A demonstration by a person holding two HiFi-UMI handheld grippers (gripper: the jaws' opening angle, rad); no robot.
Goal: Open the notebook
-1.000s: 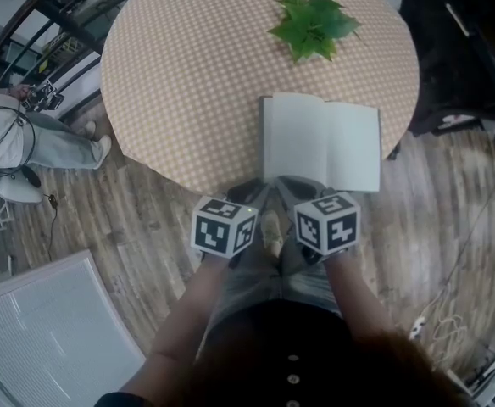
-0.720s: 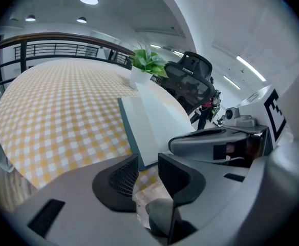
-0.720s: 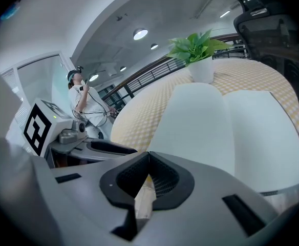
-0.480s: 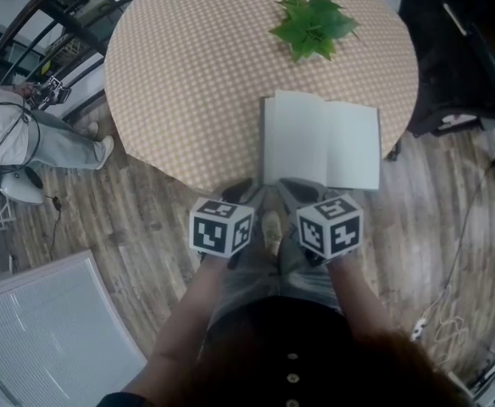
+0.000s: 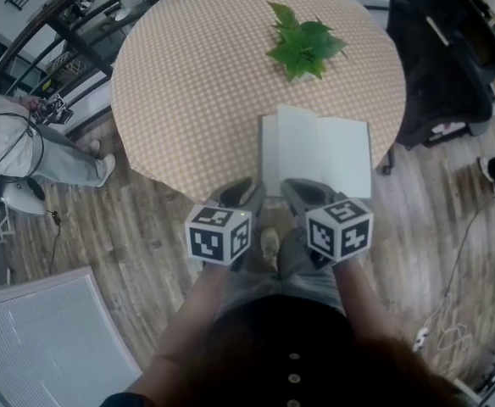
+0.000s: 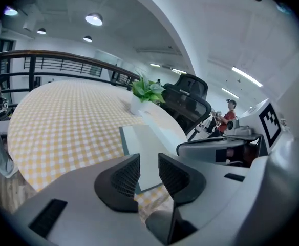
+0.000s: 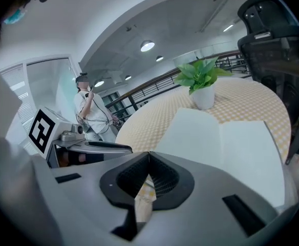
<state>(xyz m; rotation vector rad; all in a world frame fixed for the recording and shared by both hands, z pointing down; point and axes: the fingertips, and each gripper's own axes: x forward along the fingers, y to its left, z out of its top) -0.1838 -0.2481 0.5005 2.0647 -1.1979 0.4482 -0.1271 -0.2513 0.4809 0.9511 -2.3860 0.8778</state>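
1 open notebook (image 5: 315,155), blank

In the head view both grippers sit side by side, pointing toward 12 o'clock and tilted downward. The left forearm (image 5: 188,312) comes in from 7 o'clock, the right forearm (image 5: 359,305) from 5 o'clock. The left gripper (image 5: 246,193) (image 6: 148,164) has its jaws apart; they have just been opening, with nothing between the pads. The right gripper (image 5: 303,195) (image 7: 149,156) has its jaw tips together, gripping nothing.
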